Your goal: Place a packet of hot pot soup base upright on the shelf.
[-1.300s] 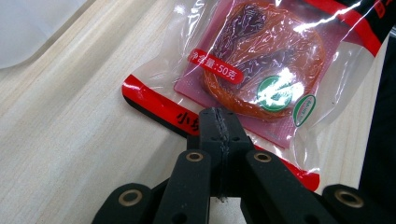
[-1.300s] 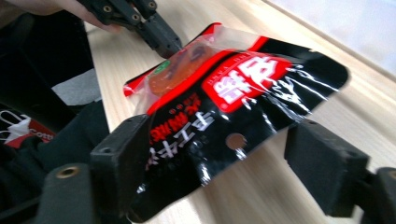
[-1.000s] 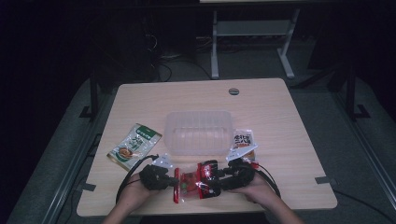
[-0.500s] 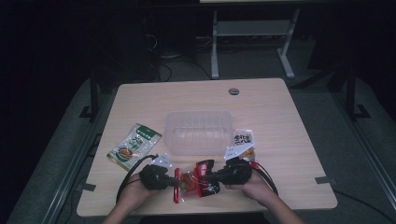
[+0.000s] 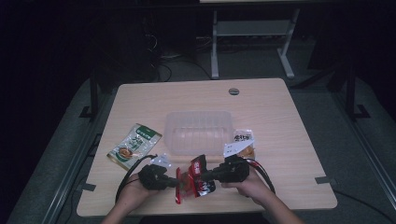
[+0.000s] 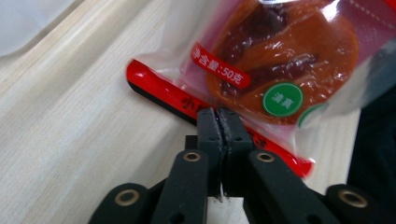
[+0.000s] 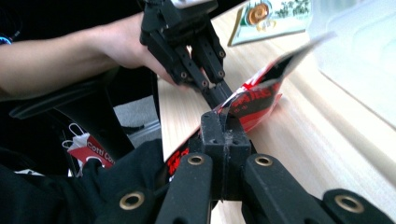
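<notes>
Low in the middle of the high view, the glossy red-and-clear plastic snack pouch (image 5: 194,181) hangs between both tools, just off the light wooden table (image 5: 289,140). The left gripper (image 6: 218,122) is clamped shut on its red sealed edge; the right gripper (image 7: 223,128) pinches the opposite edge. Both bites are thin — uneven pulling could slip the film free, or tear it, short of the clear plastic tub (image 5: 198,131).

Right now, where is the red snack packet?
In the high view the red snack packet is near the table's front edge, pinched between the left gripper and the right gripper, just in front of the clear plastic tub.
</notes>
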A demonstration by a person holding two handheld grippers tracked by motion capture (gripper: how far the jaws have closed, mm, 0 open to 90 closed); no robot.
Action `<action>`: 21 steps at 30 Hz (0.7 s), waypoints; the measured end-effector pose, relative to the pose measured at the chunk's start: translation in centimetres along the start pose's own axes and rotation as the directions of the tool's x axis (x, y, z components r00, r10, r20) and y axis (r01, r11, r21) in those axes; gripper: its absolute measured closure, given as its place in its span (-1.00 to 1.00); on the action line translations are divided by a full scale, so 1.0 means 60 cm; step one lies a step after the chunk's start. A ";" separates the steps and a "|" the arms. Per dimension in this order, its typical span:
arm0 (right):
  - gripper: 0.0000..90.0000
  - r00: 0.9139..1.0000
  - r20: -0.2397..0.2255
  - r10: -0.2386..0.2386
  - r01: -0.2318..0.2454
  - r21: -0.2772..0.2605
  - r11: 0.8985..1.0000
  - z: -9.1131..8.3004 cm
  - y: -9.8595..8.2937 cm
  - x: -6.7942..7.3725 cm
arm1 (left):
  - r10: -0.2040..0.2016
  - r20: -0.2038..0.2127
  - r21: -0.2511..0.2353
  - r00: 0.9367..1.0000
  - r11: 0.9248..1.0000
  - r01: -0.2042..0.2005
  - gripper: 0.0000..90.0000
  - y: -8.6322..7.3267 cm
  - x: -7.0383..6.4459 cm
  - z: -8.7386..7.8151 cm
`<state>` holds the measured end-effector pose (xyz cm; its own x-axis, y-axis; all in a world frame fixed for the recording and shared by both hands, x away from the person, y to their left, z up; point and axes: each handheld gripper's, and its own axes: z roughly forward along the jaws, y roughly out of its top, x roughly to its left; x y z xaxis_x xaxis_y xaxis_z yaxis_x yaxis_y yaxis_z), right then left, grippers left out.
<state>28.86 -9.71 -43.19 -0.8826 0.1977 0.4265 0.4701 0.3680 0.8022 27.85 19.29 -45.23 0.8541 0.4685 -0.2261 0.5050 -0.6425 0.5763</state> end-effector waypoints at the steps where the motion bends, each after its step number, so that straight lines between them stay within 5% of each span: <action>1: 1.00 1.000 -0.003 0.005 -0.005 -0.005 1.000 -0.003 0.002 0.003 | 0.008 0.001 -0.010 1.000 1.000 -0.008 0.91 0.001 -0.001 -0.002; 14: 1.00 0.999 -0.028 -0.037 0.033 -0.111 0.993 -0.036 0.021 0.023 | -0.001 0.036 -0.084 0.999 0.996 0.004 0.30 0.000 -0.003 -0.026; 21: 1.00 0.999 -0.009 -0.044 0.042 -0.158 0.987 -0.060 0.032 0.028 | 0.038 0.033 -0.103 0.999 0.994 -0.034 -0.10 -0.016 0.008 -0.048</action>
<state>28.30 -11.97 -39.44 -0.9026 0.1732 0.3942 0.4261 0.2280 0.8755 27.41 21.87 -43.63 0.8761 0.4238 -0.2300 0.4602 -0.5923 0.6614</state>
